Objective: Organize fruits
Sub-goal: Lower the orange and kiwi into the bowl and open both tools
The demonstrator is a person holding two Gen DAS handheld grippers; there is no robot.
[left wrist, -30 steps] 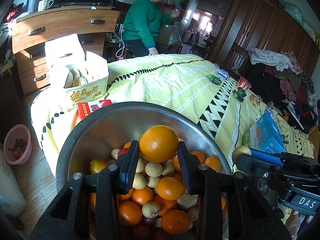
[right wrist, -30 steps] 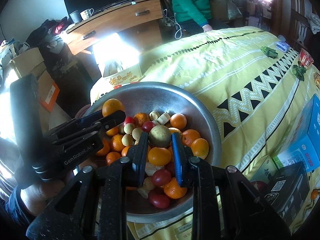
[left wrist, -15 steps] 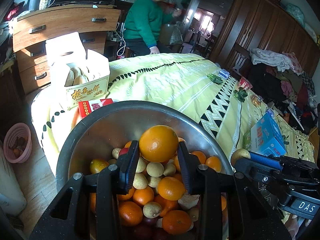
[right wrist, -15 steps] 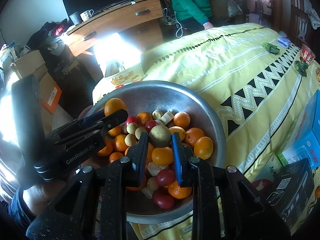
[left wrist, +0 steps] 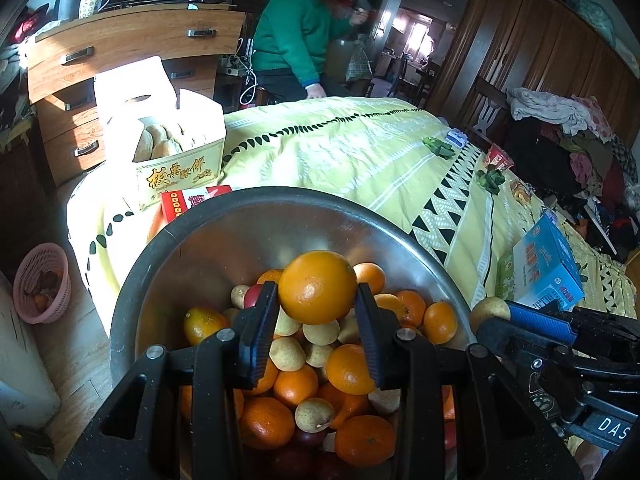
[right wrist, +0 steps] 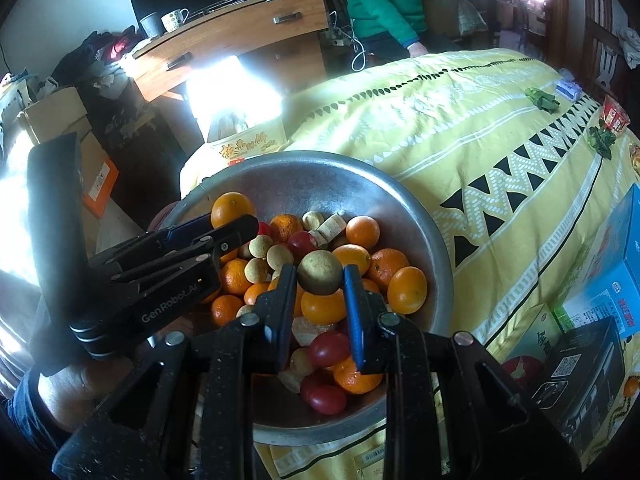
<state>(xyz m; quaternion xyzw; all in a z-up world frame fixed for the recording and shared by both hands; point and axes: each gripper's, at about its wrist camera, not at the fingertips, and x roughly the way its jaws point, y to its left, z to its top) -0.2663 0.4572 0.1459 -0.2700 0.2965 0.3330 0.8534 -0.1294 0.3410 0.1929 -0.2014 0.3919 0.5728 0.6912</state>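
The big orange is sitting clamped between the fingers of the left gripper, held up above the heap in the metal bowl, and over on the other side the right gripper is squeezing a small brownish-green fruit between its black and blue fingers, also raised clear over the pile. Below both of them the bowl is brimming with oranges, tangerines, pale round fruits, and dark red ones lying down at the near side, with a cut piece of banana resting toward the far side. The bowl itself is standing on the corner of a bed under a yellow patterned bedspread. Just beyond its rim a red packet is peeking out, and behind that an open cardboard pastry box is catching bright sunlight. A blue carton is lying to the right on the bedspread, with a black box nearer the edge. Off the bed, a pink basket is sitting on the floor, a wooden dresser is carrying a spotted mug, and a person in a green sweater is sitting at the far end.
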